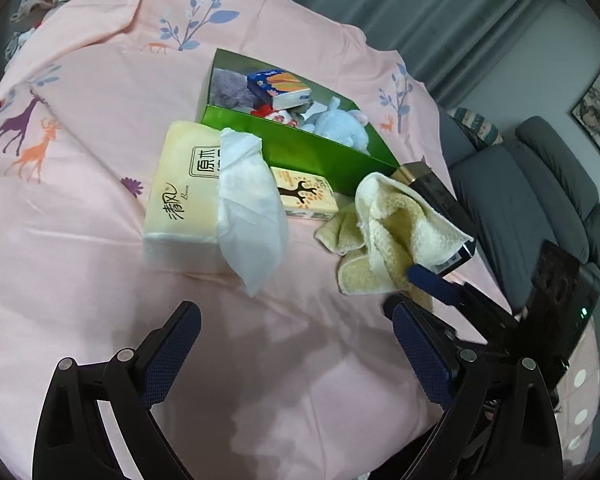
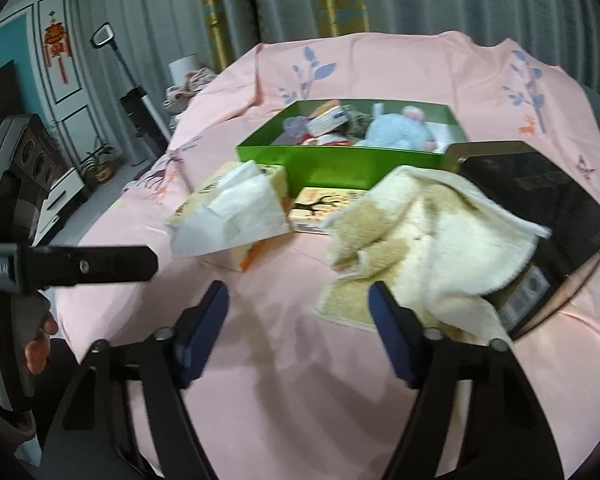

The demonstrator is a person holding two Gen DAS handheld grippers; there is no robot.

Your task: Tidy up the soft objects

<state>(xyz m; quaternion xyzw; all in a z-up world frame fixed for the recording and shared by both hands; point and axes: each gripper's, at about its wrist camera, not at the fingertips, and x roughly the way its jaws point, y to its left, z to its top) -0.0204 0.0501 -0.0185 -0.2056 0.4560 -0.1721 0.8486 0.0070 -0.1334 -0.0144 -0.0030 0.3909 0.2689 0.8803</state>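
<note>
A cream and yellow towel (image 1: 392, 232) (image 2: 428, 240) lies crumpled on the pink sheet, partly draped over a dark box (image 1: 440, 196) (image 2: 540, 200). My right gripper (image 2: 298, 296) is open just in front of the towel, its right finger at the towel's near edge and only sheet between the jaws. My left gripper (image 1: 294, 316) is open over bare sheet, short of a yellow tissue pack (image 1: 180, 200) (image 2: 196, 204) with a white tissue (image 1: 248, 216) pulled out. Behind stands a green box (image 1: 300, 148) (image 2: 340, 164) holding a light blue plush toy (image 1: 340, 124) (image 2: 396, 130).
A small orange tissue packet (image 1: 304, 196) (image 2: 328, 208) lies between the yellow pack and the towel. The green box also holds a grey plush and a blue packet (image 1: 280, 88). A grey sofa (image 1: 540, 200) stands past the bed's right edge. A hand (image 2: 40, 344) holds the left gripper's handle.
</note>
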